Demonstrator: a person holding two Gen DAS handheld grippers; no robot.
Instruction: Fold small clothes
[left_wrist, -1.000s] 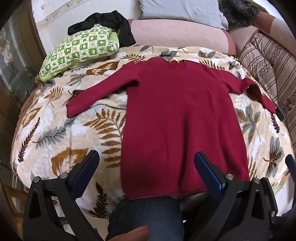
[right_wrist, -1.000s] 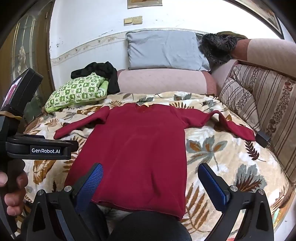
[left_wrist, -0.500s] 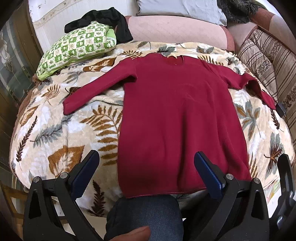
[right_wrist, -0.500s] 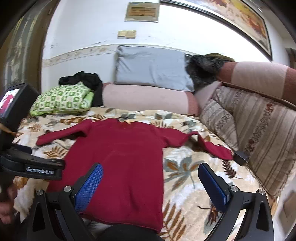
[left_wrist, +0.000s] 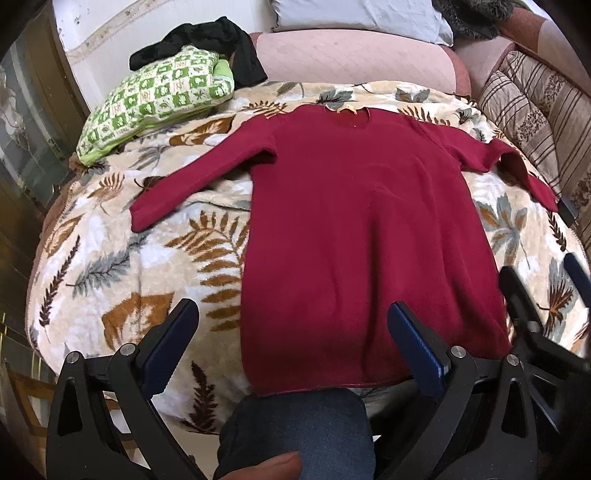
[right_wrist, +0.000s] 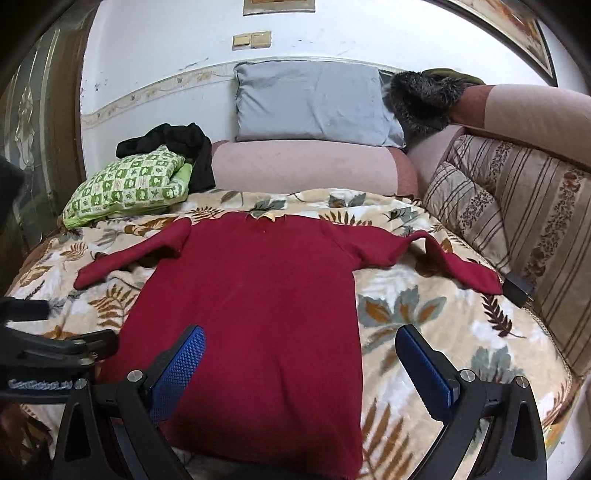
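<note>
Dark red long-sleeved knit sweater (left_wrist: 362, 236) lies flat, centre frame, on the leaf-print fleece blanket (left_wrist: 122, 266).
Soft, light and floppy, I'd judge; pinch it at hem corners or cuffs. Left tongs (left_wrist: 291, 343) and right tongs (right_wrist: 303, 365) both hover spread wide, holding nothing.

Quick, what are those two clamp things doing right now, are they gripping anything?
Left gripper: open, holding nothing, poised above the hem of the red sweater.
Right gripper: open, holding nothing, above the same sweater.
</note>
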